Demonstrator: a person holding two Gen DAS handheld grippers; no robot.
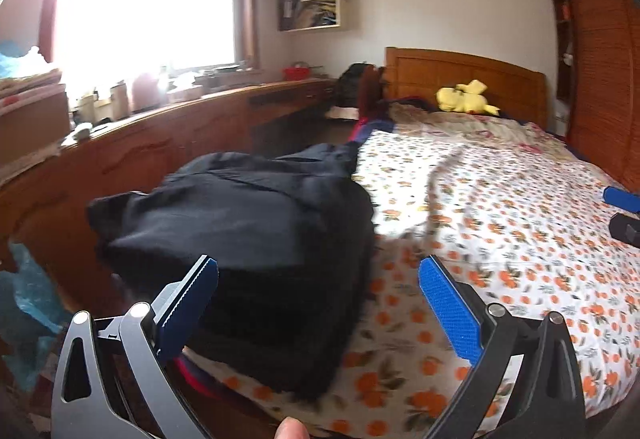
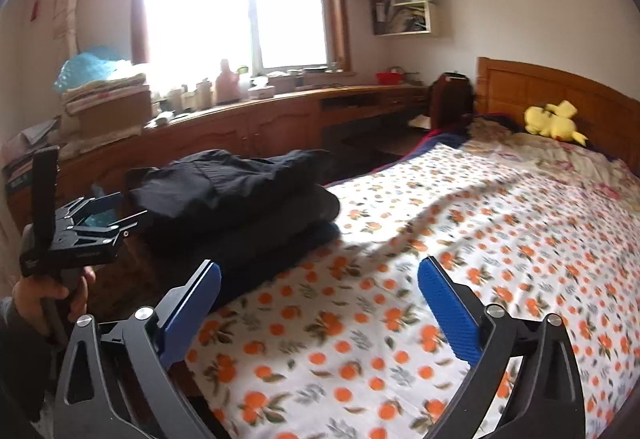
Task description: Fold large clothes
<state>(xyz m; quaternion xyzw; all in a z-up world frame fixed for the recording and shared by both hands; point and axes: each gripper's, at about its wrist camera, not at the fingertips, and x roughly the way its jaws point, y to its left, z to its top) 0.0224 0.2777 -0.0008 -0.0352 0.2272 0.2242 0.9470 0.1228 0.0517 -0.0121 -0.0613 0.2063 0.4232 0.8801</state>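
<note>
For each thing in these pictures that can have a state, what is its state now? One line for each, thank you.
Left gripper: open, fingers apart, holding nothing.
Right gripper: open, holding nothing.
Dark clothes: folded in a pile at the bed's left edge, not gripped.
Bedsheet: spread over the bed, a little wrinkled.
Yellow plush toy: lying by the headboard.
</note>
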